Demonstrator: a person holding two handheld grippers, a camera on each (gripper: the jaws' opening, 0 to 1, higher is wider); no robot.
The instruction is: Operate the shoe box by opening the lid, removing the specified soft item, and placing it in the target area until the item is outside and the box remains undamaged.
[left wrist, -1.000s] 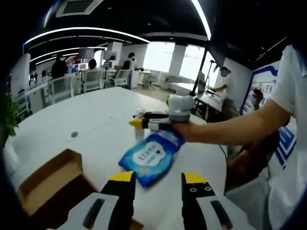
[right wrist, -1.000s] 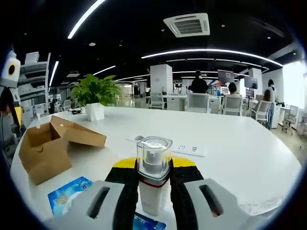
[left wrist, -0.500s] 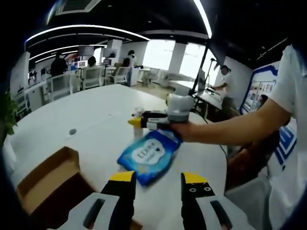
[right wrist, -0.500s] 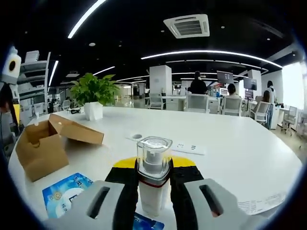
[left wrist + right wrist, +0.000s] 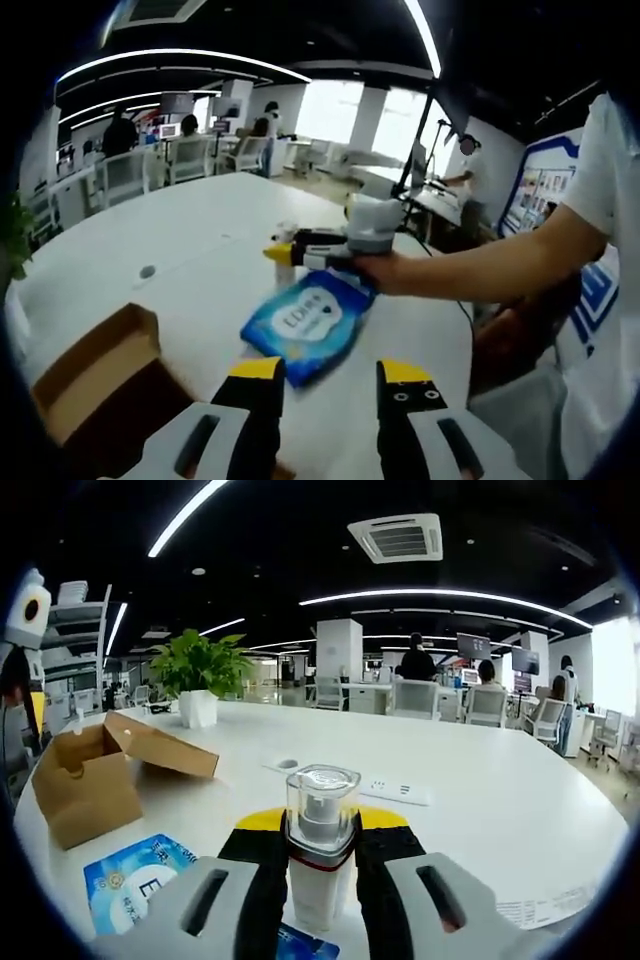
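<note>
1. Two grippers are in your hands: the left gripper (image 5: 327,385) shows its yellow-tipped jaws spread apart with nothing between them.
2. Your right gripper (image 5: 319,832) has its jaws closed on a white pump bottle (image 5: 320,850) with a clear cap, held upright between them.
3. In the left gripper view, the right gripper (image 5: 290,252) reaches in from the right, held by your hand (image 5: 385,272), with the blue wipes pack (image 5: 304,323) just below it on the white table (image 5: 200,225).
4. Your shoe box (image 5: 88,787), plain brown cardboard, stands open on the table with its lid (image 5: 162,746) swung up and back.
5. Lying outside the box, the wipes pack (image 5: 130,882) is near it, on the tabletop.
6. Behind the box you have a potted plant (image 5: 200,676); a white power strip (image 5: 385,790) lies beyond the bottle.
</note>
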